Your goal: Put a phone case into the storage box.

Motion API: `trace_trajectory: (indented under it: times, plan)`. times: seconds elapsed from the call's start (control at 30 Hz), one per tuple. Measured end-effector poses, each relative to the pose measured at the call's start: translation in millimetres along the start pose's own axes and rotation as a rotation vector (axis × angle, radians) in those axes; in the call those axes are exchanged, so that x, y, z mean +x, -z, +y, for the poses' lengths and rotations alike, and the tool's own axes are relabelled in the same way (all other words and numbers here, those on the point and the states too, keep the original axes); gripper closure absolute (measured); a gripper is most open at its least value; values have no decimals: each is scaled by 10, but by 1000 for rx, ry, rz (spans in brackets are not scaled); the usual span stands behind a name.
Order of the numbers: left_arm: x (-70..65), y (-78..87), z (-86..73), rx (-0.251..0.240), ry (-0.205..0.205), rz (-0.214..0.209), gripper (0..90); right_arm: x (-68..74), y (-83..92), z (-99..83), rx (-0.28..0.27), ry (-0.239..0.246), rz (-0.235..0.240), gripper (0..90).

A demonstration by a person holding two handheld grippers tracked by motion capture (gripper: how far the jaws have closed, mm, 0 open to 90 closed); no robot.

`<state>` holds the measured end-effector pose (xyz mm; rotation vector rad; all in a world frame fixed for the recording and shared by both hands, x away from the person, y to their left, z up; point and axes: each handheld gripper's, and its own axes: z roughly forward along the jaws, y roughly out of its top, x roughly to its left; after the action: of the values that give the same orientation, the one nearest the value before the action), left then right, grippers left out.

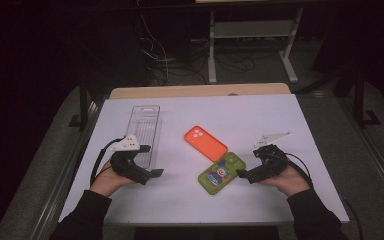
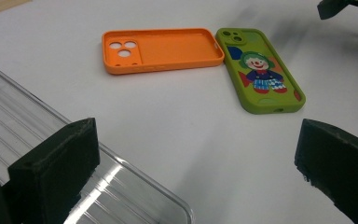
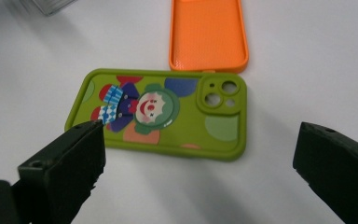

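Closest to my right gripper (image 3: 196, 154) lies the green clown phone case (image 3: 161, 112), printed side up on the white table (image 1: 260, 115). I have those jaws spread wide, grasping nothing, hovering just short of the case's long edge. In the high view the green case (image 1: 221, 173) sits near the table's middle, just left of the right gripper (image 1: 247, 173). Its camera-hole end touches the end of the orange phone case (image 1: 205, 143), which lies hollow side up beyond it. My left gripper (image 2: 196, 163) is likewise released, jaws wide apart and empty, with one jaw over the near corner of the clear plastic tray (image 2: 37, 140). From above, that tray (image 1: 144, 131) runs lengthwise at the table's left, the left gripper (image 1: 150, 167) at its near end, well apart from both cases.
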<state>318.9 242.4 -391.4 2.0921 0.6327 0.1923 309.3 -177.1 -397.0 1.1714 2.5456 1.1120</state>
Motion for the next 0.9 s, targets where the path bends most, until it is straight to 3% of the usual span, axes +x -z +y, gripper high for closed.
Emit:
trace_trajectory:
  times: [0.43, 0.9]
  plan:
    - [-2, -4, 8, -7, 10, -2, 0, -25, -122, 320, 13, 30, -6, 16]
    - [9, 5, 12, -17, 8, -4, 0, -38, -357, 670, 28, 21, -7, 12]
